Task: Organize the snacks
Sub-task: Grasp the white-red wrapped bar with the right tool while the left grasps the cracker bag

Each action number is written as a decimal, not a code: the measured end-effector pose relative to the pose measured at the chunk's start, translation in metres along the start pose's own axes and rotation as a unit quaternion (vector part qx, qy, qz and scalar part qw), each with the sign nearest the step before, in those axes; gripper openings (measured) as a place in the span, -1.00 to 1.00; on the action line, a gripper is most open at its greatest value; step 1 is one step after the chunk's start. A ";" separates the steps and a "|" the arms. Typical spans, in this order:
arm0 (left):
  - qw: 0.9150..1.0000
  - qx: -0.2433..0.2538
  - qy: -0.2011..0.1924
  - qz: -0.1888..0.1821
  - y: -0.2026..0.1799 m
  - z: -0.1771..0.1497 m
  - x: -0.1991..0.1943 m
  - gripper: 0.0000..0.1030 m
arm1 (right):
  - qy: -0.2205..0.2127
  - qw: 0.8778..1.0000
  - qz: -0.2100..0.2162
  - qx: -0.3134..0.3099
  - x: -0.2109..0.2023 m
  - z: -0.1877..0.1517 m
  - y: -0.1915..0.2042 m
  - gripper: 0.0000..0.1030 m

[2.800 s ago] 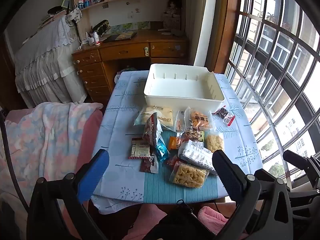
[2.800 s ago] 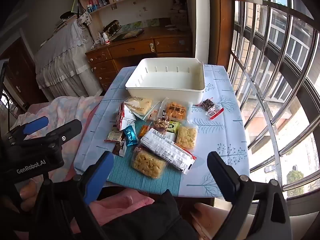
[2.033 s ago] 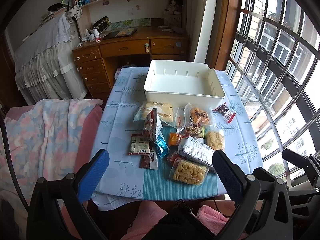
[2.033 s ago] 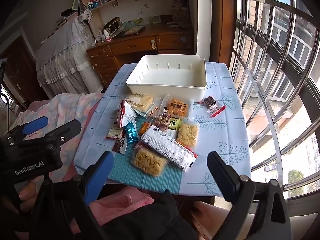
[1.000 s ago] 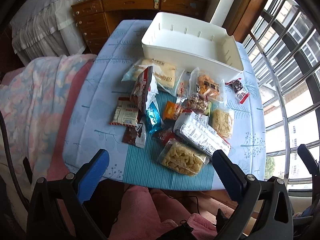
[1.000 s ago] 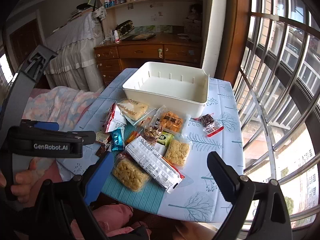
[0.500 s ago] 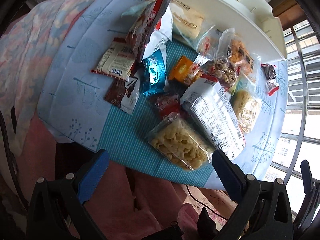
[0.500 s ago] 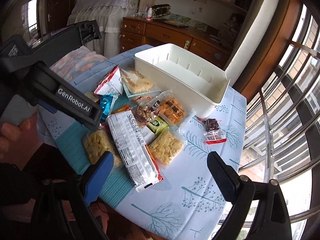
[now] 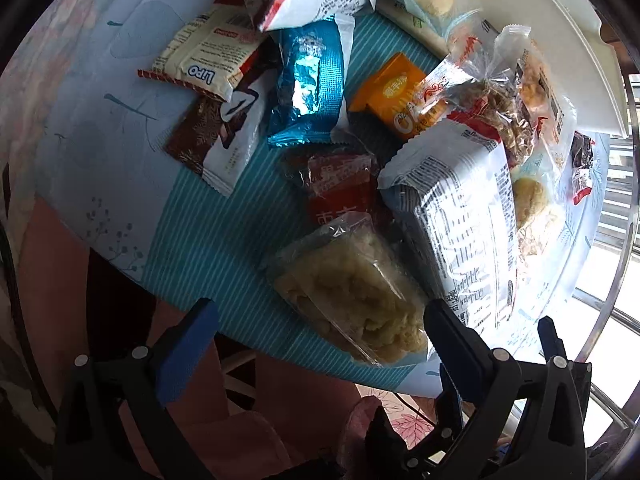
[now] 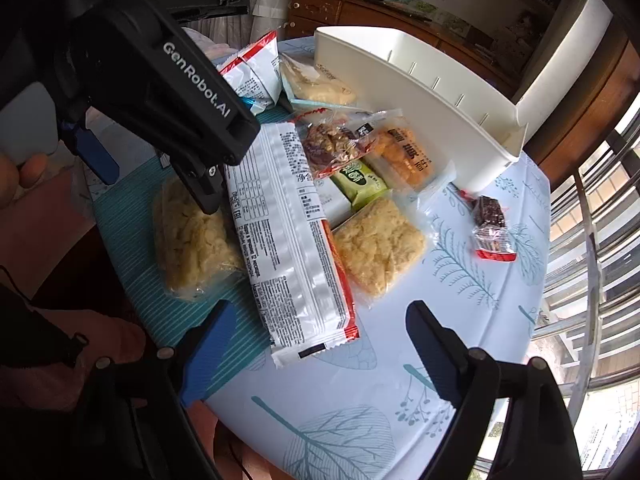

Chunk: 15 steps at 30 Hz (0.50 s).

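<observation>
Both grippers (image 9: 316, 320) (image 10: 316, 332) angled down, jaws apart, empty.

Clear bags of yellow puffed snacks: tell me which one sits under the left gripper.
The bag on the teal mat, left of the long white packet; the other lies right of it.

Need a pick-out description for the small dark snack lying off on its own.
Start at the white bin and go to its window-side corner. On the bare tablecloth just below lies a clear wrapper with a dark brown block, red-edged, the only snack apart from the pile.
</observation>
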<state>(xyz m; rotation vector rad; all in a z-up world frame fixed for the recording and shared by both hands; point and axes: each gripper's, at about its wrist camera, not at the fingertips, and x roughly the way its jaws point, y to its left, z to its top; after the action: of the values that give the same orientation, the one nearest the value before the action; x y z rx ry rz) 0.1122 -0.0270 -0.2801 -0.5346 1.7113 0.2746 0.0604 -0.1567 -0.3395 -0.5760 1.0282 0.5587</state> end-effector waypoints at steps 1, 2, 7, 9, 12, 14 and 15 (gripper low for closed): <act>1.000 -0.002 0.001 -0.002 -0.001 0.002 0.005 0.97 | 0.002 1.000 0.004 -0.003 0.005 -0.001 0.001 0.63; 1.000 -0.004 0.002 -0.003 -0.002 0.003 0.009 0.95 | 0.003 1.000 0.008 -0.008 0.010 -0.001 0.002 0.61; 1.000 -0.019 0.010 -0.011 -0.002 0.005 0.031 0.86 | 0.012 1.000 0.014 -0.026 0.031 0.000 0.005 0.49; 0.999 -0.027 0.016 -0.015 -0.001 0.009 0.042 0.83 | 0.017 0.999 0.014 -0.030 0.038 0.000 0.007 0.44; 0.998 -0.040 0.030 -0.023 0.000 0.013 0.061 0.81 | 0.014 0.999 0.023 -0.028 0.042 0.000 0.008 0.31; 0.998 -0.049 0.040 -0.027 -0.002 0.016 0.073 0.75 | 0.019 0.999 0.030 -0.025 0.044 0.000 0.009 0.24; 0.997 -0.051 0.043 -0.028 -0.001 0.017 0.078 0.74 | 0.019 0.999 0.031 -0.022 0.044 0.000 0.010 0.23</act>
<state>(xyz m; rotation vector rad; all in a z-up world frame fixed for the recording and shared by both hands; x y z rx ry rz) 0.1172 -0.0359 -0.3591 -0.6776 1.7694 0.3046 0.0717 -0.1428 -0.3806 -0.5986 1.0747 0.6279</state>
